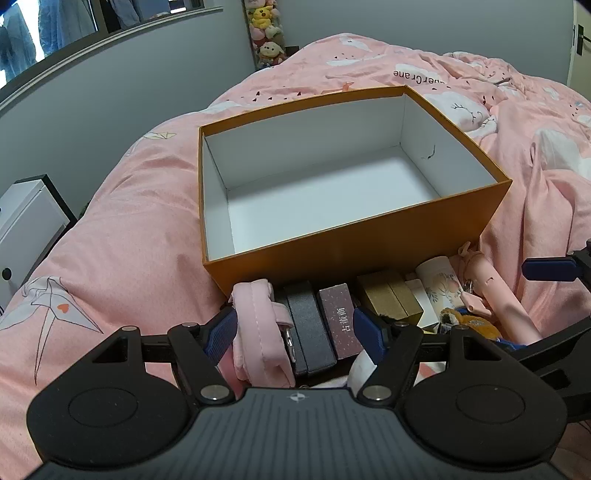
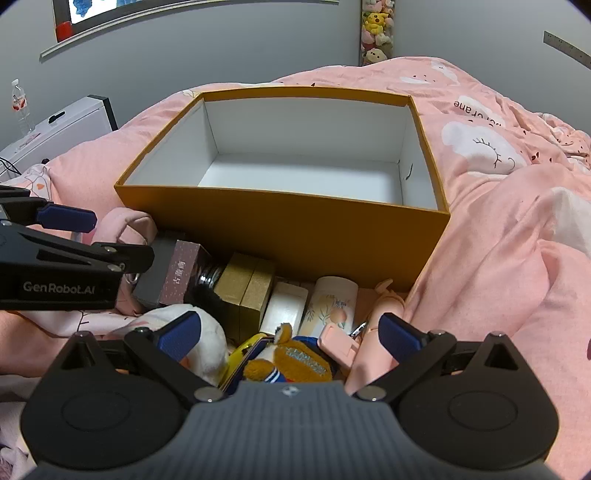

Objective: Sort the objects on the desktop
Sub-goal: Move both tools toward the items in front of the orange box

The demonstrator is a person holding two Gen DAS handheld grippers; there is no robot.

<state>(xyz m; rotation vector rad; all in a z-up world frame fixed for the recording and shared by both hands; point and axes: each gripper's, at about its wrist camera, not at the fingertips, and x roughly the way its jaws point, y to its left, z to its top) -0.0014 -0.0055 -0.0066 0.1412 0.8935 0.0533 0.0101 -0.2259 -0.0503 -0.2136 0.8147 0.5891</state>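
An open orange box with a bare white inside lies on the pink bedding. A row of small objects lies along its near wall. My left gripper hangs open over a pink pouch, a black case and a mauve carton, its pads pressing on none of them. My right gripper stands wide open above a brown plush toy, with a white plush and a pink handle beside it. Gold boxes, a white box and a floral tube lie further in.
Rumpled pink bedding surrounds the box and rises in folds at the right. A white cabinet stands off the bed's left edge. Grey walls and a strip of plush toys are behind.
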